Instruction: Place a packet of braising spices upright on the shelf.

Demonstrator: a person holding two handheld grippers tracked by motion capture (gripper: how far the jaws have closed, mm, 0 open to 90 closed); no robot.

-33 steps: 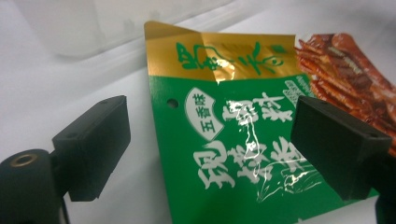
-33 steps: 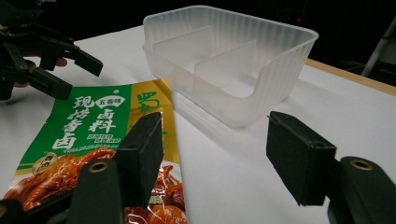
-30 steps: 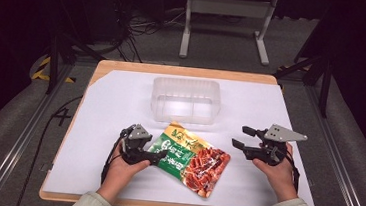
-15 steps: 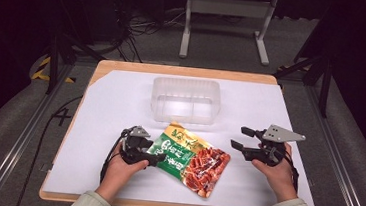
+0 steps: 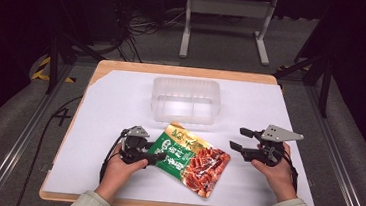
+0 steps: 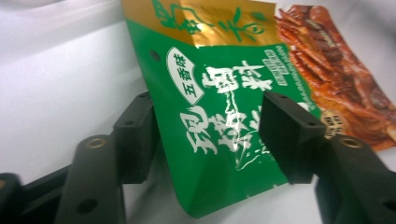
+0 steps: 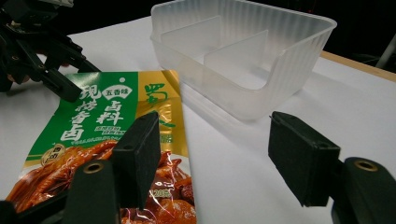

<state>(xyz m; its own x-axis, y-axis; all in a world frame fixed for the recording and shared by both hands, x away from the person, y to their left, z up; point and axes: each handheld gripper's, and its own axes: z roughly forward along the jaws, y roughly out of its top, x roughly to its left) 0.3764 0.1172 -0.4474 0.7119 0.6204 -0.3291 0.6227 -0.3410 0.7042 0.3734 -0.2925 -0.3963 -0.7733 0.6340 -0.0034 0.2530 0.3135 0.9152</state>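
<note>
The work in hand looks like getting the snack packet (image 5: 190, 157) into the clear plastic container (image 5: 186, 101), and by my reading it has barely begun: the packet lies flat on the white table cover (image 5: 110, 106) and the container stands empty beyond it, its inner dividers bare. Gripping, lifting, carrying and dropping the packet are all yet to do.

The left gripper (image 5: 155, 157) sits low at the packet's green end, held level by the left hand (image 5: 117, 170) with the forearm coming up from the near table edge. Its jaws have just been closing, and the green corner of the packet stands between them. In the left gripper view that corner (image 6: 224, 140) rises slightly off the cover between the two black pads (image 6: 289, 135); the one on that view's right overlaps the packet's face, the other stands just beside its edge, and I cannot see a firm pinch on both sides, so I judge the grip not yet made.

The right gripper (image 5: 240, 139) hovers just off the packet's red end, its jaws well apart with nothing between them. The right hand (image 5: 278, 171) holds it raised and pointing across toward the packet, with the container ahead and to one side of it, as the right gripper view shows (image 7: 243, 56).
</note>
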